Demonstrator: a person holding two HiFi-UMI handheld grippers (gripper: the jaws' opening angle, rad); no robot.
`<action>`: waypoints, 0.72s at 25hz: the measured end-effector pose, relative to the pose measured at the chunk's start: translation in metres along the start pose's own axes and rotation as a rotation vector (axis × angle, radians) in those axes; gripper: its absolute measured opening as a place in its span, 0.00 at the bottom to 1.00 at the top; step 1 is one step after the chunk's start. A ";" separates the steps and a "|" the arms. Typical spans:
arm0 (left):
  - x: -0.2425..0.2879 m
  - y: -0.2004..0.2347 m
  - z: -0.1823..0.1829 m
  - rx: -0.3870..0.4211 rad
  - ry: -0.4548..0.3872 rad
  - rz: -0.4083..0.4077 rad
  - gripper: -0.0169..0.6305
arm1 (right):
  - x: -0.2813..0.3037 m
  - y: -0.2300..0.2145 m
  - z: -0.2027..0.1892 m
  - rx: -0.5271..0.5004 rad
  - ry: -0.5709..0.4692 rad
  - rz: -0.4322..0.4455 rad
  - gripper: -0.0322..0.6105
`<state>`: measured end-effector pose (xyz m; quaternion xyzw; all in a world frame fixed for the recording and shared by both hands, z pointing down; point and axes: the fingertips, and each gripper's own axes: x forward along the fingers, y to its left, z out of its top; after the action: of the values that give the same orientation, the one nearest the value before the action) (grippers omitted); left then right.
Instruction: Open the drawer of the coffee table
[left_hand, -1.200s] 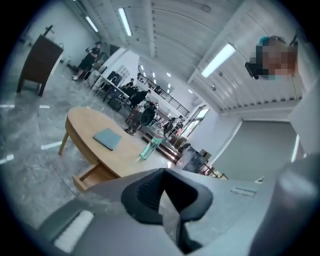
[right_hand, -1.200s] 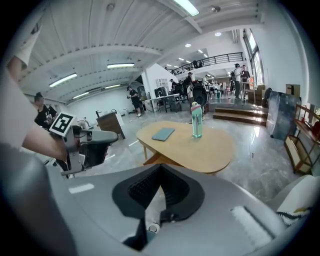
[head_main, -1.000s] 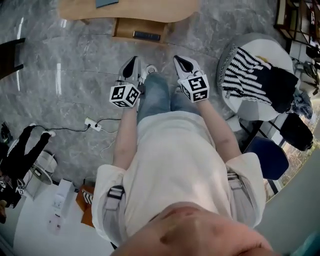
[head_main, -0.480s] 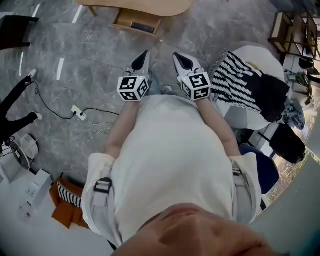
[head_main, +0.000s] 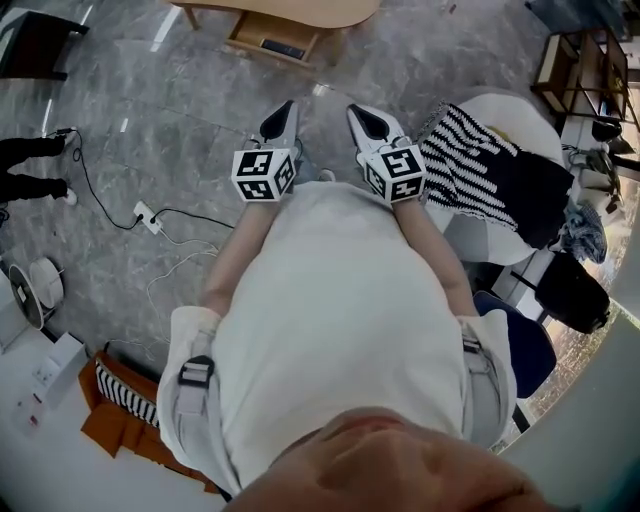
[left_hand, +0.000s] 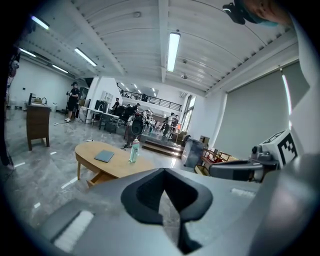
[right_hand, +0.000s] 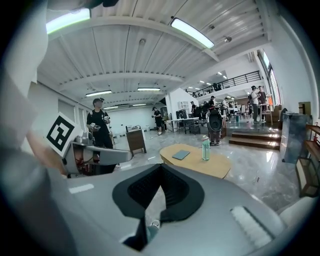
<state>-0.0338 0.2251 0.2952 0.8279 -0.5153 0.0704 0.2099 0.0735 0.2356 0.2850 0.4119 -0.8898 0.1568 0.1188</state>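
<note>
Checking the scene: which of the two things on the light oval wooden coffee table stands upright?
The clear greenish bottle, standing tall; the flat grey-blue pad beside it lies flat.

A grey, marble-patterned floor (head_main: 200, 110) fills the head view, with an oval wooden coffee table (head_main: 330, 12) at 12 o'clock, its drawer (head_main: 262, 36) jutting from under the near edge and holding a dark flat item. On the tabletop, seen from the left gripper view, lie a dark flat notebook (left_hand: 104, 156) and, just beside it, an upright clear bottle (left_hand: 133, 150). Directly on the floor are a white power strip (head_main: 147, 216) at 9 o'clock trailing a loose white cable (head_main: 190, 265), and a round white seat (head_main: 478, 238) at 2 o'clock.
</note>
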 end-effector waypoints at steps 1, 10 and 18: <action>-0.003 -0.002 -0.001 -0.005 -0.003 0.001 0.02 | -0.003 0.002 0.001 0.000 -0.004 0.000 0.05; -0.025 -0.009 -0.005 -0.002 -0.010 -0.002 0.02 | -0.016 0.025 0.008 -0.035 -0.038 -0.008 0.05; -0.029 -0.018 -0.003 0.019 -0.013 -0.011 0.02 | -0.023 0.034 0.008 -0.036 -0.054 -0.004 0.05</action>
<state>-0.0312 0.2568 0.2831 0.8330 -0.5116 0.0688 0.1992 0.0612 0.2694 0.2640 0.4155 -0.8945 0.1295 0.1023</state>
